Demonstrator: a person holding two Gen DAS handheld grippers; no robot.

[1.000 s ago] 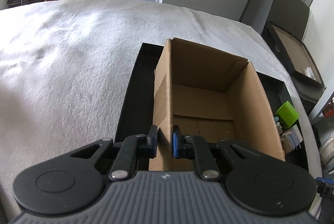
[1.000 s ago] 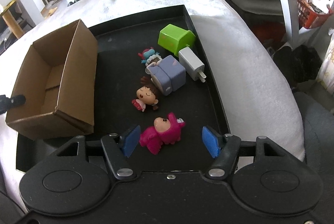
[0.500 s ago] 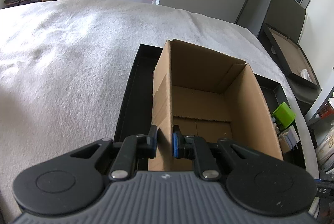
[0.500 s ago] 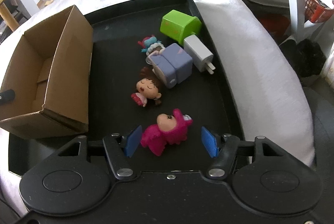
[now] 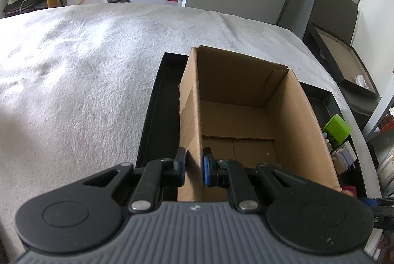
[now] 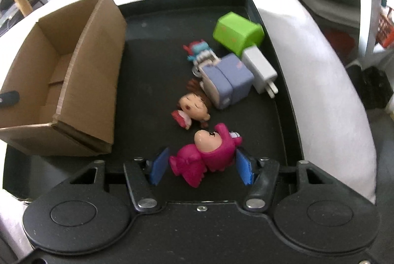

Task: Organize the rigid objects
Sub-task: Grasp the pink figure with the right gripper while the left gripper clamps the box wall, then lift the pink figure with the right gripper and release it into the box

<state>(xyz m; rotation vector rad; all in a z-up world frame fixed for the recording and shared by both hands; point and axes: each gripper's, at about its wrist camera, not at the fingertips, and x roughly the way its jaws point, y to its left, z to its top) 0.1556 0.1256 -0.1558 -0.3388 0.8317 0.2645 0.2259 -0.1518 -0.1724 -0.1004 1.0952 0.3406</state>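
Magenta plastic figure (image 6: 206, 153) low centre of right wrist view, lying on black tray (image 6: 147, 8), between blue pads of right gripper (image 6: 200, 166); jaws wide, straddling, not yet touching. Looks light, hard, slick, lumpy: best pinched across torso, not head. Left gripper (image 5: 193, 166) clamps near wall of cardboard box (image 5: 246, 116), thin and stiff. Box empty at left. Farther up: doll (image 6: 194, 107), lilac block (image 6: 227, 83), white charger (image 6: 261, 70), green cube (image 6: 237, 33).

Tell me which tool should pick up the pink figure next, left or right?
Right. The right tool is open with the pink figure already between its blue pads, low on the black tray. The left tool is shut on the cardboard box wall, apparently steadying it.
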